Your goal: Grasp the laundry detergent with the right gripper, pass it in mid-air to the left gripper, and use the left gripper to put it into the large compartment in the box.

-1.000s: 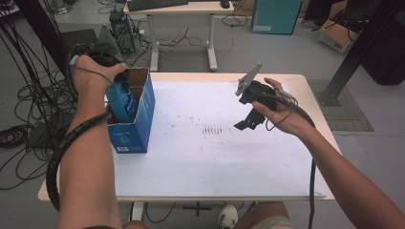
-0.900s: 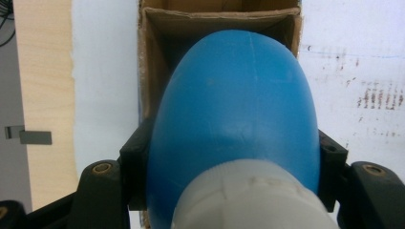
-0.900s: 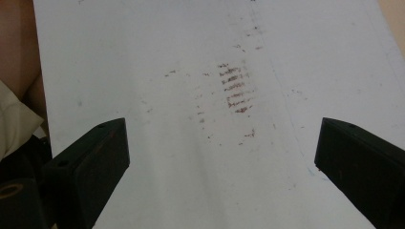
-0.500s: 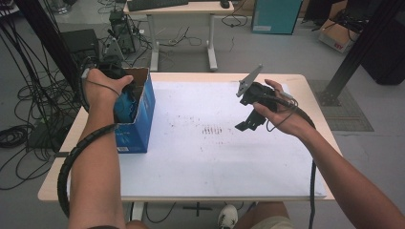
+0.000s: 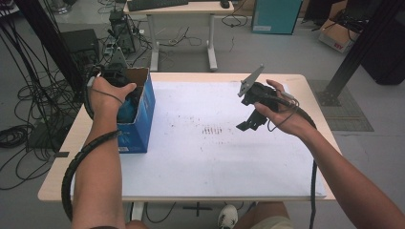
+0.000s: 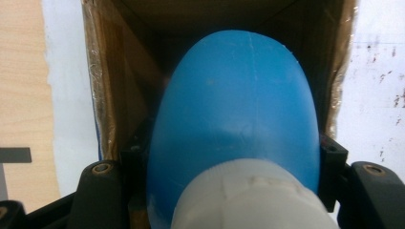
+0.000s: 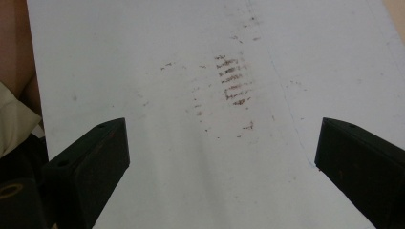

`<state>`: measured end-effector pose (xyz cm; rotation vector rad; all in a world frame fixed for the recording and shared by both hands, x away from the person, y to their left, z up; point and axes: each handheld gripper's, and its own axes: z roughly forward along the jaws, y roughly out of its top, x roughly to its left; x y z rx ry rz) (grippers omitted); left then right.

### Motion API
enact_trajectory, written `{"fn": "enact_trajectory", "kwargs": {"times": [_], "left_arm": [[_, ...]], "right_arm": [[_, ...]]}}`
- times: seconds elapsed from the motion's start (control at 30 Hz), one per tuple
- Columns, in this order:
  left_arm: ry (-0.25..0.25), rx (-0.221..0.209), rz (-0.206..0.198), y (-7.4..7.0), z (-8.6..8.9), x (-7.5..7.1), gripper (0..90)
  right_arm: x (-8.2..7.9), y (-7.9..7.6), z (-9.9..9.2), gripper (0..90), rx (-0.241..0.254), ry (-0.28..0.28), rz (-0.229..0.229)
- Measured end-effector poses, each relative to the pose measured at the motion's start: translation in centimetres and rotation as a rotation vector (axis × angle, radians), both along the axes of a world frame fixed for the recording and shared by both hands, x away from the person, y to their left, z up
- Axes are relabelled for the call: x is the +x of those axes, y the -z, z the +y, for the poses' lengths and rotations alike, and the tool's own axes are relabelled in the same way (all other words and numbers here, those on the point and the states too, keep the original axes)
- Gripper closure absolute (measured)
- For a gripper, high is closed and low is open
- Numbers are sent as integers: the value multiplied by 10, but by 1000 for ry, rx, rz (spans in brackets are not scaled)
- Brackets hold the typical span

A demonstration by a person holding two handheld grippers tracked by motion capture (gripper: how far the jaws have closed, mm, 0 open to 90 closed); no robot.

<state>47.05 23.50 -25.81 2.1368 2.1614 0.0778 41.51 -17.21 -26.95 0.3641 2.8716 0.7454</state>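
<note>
While the blue bottle [image 6: 234, 119] is clamped by the left claw [image 6: 229, 167] just above its white cap [image 6: 253, 195], its rounded base is pointed into the open blue carton [image 5: 138, 119] at the worktop's [image 5: 215, 167] left edge, presumably so it can be packed there. Bottle is seen between the cardboard walls; contact with the carton floor cannot be told. Right claw [image 7: 219, 167] is held spread wide and empty above the white sheet [image 7: 191, 71], well apart from the carton, likely parked clear of the insertion.
</note>
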Motion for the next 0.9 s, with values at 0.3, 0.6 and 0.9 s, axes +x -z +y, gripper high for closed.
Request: {"fn": "enact_trajectory", "kwargs": {"times": [0.3, 0.6, 0.9], "left_arm": [[-2, -4, 1, 11, 2, -1, 367], [12, -3, 14, 20, 2, -3, 366], [12, -3, 8, 21, 3, -3, 365]], "right_arm": [[1, 4, 1, 45, -4, 8, 6], [1, 5, 3, 46, -12, 6, 6], [1, 8, 4, 46, -18, 15, 4]]}}
